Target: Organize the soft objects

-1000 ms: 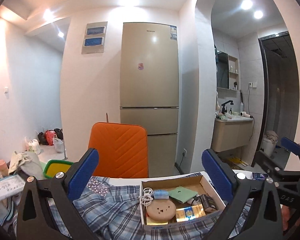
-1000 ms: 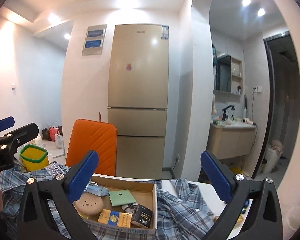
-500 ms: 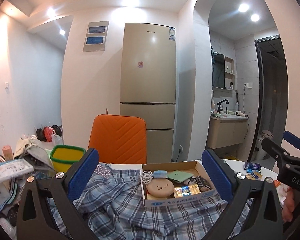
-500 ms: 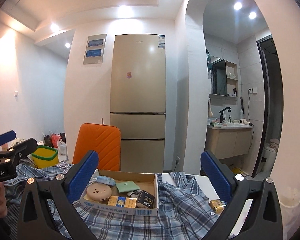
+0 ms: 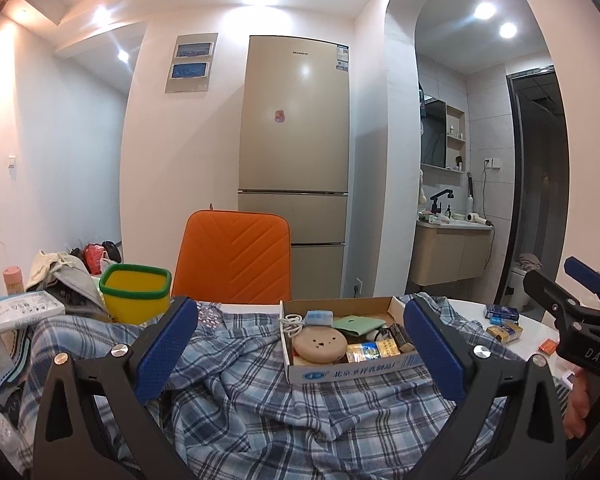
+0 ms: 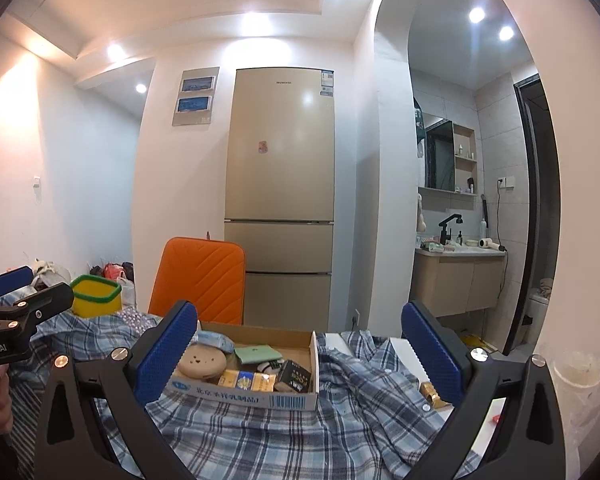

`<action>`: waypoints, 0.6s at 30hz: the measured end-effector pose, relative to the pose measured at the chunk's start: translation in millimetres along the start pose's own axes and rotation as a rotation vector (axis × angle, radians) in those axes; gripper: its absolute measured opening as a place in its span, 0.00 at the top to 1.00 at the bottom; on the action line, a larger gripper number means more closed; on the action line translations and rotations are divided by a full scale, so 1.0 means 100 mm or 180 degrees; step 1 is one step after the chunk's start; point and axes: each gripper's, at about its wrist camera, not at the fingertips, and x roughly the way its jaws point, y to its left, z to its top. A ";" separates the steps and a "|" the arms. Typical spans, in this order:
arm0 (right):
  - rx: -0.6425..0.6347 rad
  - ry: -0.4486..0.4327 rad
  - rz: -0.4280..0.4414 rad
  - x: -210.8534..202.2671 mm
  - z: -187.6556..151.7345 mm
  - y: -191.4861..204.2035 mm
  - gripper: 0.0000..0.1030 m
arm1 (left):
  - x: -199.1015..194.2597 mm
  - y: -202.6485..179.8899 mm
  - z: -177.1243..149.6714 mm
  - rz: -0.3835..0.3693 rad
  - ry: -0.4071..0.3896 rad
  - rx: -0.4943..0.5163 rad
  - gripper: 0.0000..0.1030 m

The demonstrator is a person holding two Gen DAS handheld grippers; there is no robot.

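Shirt: the plaid shirt (image 5: 260, 400) fills our lower frame, beneath both grippers.
Left gripper (image 5: 300, 348): spread, empty.
Right gripper (image 6: 300, 344): spread, empty.

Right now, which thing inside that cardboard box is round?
The tan disc with a little face, at the front left of the cardboard box. The packets around it are flat or rectangular.

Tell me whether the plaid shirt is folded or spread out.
Spread out and rumpled: the plaid shirt lies crumpled in loose wrinkles across the table, under the cardboard box.
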 end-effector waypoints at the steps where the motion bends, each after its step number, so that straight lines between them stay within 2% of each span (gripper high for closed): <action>1: 0.0026 0.0007 0.0004 -0.01 -0.03 -0.01 0.00 | -0.01 0.00 -0.02 -0.0004 -0.0006 0.0006 0.01; 11: 0.0103 0.0086 -0.0093 0.03 -0.30 -0.08 0.00 | 0.04 -0.05 -0.24 0.0051 -0.0002 0.0066 0.01; 18: 0.0163 0.0100 0.0010 0.03 -0.38 -0.10 0.00 | 0.05 -0.10 -0.35 0.0045 0.0024 0.0130 0.01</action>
